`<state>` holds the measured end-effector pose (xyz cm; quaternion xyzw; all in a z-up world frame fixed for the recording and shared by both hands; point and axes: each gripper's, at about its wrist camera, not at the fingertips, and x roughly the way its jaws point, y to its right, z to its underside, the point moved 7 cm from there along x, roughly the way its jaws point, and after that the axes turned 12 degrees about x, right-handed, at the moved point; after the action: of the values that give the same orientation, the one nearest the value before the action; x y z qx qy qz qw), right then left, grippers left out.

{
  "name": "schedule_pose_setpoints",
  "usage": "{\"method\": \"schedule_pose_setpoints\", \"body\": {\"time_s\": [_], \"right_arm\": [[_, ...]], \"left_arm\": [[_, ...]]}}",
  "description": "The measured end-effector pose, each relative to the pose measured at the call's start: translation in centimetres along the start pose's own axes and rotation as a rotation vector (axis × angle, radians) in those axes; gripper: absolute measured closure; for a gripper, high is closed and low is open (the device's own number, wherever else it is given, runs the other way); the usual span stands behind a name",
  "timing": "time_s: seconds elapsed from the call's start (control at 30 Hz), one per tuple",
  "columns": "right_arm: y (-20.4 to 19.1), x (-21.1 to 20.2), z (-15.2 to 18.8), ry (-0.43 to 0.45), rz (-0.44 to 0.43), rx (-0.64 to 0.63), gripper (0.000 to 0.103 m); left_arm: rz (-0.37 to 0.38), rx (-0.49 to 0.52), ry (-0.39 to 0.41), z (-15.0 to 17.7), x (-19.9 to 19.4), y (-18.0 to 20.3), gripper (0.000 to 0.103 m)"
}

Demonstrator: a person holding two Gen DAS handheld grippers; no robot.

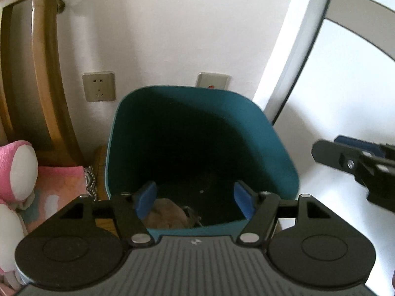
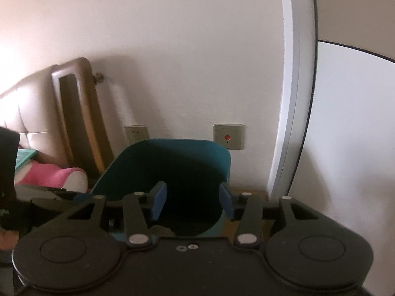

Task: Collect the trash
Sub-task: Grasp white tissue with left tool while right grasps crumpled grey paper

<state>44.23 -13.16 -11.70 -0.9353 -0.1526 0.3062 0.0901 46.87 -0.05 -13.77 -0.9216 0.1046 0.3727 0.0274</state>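
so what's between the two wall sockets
Bare white wall between the outlet and the red-button plate, with the teal bin rim just below, in the right wrist view.

The bin [image 1: 158, 133] stands against the far wall [image 1: 172, 24], below two sockets [image 1: 99, 86]. Left of it lies a plush toy [image 1: 17, 167]; crumpled trash [image 1: 165, 213] lies inside.

The bottom of the tall teal plastic bin [image 1: 197, 128] is too dark to see well. A brownish crumpled lump [image 1: 165, 214] inside is half hidden behind the left gripper [image 1: 195, 197]. The pink and white plush toy [image 1: 17, 170] is cut off by the edge. The right gripper [image 1: 358, 162] looks blurry there.
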Motion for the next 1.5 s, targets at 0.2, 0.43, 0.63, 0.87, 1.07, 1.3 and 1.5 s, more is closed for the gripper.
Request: {"method": "schedule_pose_setpoints", "body": {"time_s": [0.2,0.43,0.63,0.87,1.07,1.3,1.5], "right_arm": [[0.9,-4.4,3.5,0.026,-0.05,0.041,0.044],[2.4,-5.6,10.5,-0.048,-0.035,0.036,0.041],[5.2,-3.0,17.6,-0.142,-0.021,0.108,0.037],[8.8,1.7,27.0,-0.264,0.062,0.138,0.036],[12.0,6.8,37.0,-0.374,0.127,0.105,0.035],[14.5,13.0,48.8,-0.527,0.133,0.107,0.035],[16.0,17.7,56.7,-0.615,0.138,0.054,0.036]], "left_arm": [[0.068,-0.016,0.121,2.2,-5.3,0.9,0.021],[0.051,-0.012,0.136,8.3,-8.0,1.3,0.021],[0.025,-0.091,0.091,15.2,-6.4,0.2,0.01],[-0.018,-0.114,-0.038,24.8,-0.3,-0.3,0.0],[-0.054,-0.152,-0.196,35.2,6.5,-0.7,0.0],[-0.114,-0.195,-0.409,48.6,16.0,-1.5,0.0],[-0.108,-0.054,-0.562,57.9,23.8,-0.7,0.0]]}}
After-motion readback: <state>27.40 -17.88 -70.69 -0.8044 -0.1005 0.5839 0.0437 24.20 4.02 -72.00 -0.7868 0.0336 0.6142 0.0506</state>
